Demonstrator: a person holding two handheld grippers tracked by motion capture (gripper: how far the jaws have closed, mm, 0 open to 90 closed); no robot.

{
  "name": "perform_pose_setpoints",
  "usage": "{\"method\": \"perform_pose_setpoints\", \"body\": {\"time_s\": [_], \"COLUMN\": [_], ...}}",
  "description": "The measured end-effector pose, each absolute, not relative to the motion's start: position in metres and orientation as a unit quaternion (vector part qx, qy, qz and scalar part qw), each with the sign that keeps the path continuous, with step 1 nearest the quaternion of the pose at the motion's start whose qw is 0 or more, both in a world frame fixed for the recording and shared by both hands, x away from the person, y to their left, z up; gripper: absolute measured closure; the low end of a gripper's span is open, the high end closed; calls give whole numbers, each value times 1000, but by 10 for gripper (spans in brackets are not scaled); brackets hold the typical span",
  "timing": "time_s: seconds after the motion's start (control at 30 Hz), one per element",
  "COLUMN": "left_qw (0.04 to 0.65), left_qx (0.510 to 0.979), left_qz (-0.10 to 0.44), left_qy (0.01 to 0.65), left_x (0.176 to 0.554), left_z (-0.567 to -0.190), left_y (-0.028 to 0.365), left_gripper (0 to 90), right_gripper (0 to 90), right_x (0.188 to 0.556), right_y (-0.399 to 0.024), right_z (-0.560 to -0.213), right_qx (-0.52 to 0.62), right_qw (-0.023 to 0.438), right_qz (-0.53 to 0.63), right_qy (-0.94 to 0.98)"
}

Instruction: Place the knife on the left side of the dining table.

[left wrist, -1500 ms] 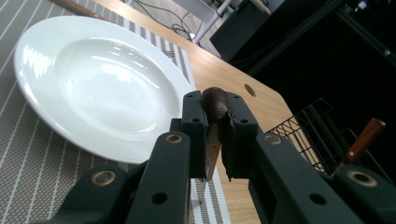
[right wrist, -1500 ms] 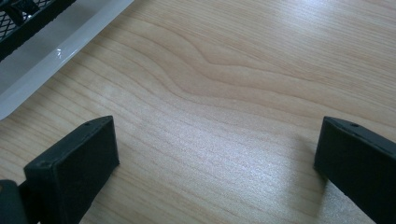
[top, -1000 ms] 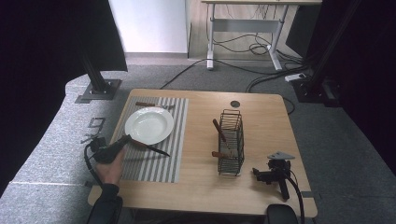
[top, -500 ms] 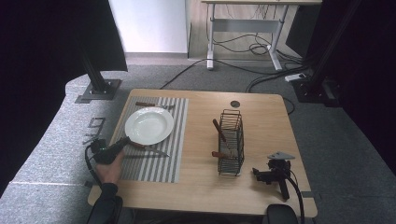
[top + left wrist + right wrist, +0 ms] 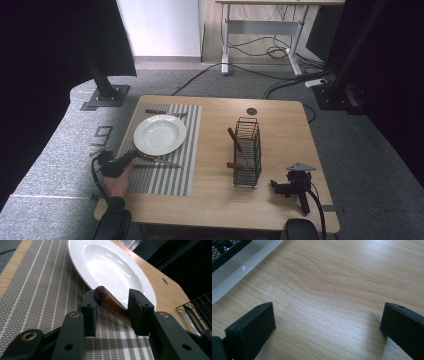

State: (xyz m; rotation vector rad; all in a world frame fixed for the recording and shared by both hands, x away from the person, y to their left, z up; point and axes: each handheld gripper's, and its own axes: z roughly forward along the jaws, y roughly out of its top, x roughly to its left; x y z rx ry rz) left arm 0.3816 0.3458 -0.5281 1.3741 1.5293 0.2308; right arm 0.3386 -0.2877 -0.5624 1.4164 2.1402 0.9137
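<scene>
So I'm sitting with my left claw (image 5: 111, 305) down low on the striped placemat (image 5: 172, 170), right at the near rim of the white plate (image 5: 159, 134). The jaws have just been opening, and the knife (image 5: 155, 160) with the brown wooden handle is lying between them. In the left gripper view the handle's butt end is leaning against one jaw while there's a visible gap to the other, so I'm calling it spread rather than pinching. The knife is lying flat on the placemat just in front of the plate, blade pointing off to the right in the high view.

My right claw (image 5: 328, 322) is resting on the bare bench (image 5: 280, 130) near the front right corner, jaws spread wide with nothing but wood grain between them. It's sitting just beside the black wire cutlery basket (image 5: 246, 151), which is holding a couple more wooden-handled pieces. Another piece of cutlery (image 5: 165, 112) is lying across the far edge of the placemat behind the plate.
</scene>
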Motion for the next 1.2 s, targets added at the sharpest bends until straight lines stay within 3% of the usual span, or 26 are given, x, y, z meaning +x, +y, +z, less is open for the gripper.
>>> {"method": "perform_pose_setpoints", "body": {"time_s": [1.2], "left_qw": [426], "left_qx": [628], "left_qz": [121], "left_qy": [640], "left_x": [396], "left_z": [-548], "left_y": [354], "left_gripper": [536], "right_gripper": [0], "right_x": [339], "right_y": [-288], "right_z": [-562], "right_qx": [509], "right_qw": [207], "right_qz": [328], "right_qy": [768]}}
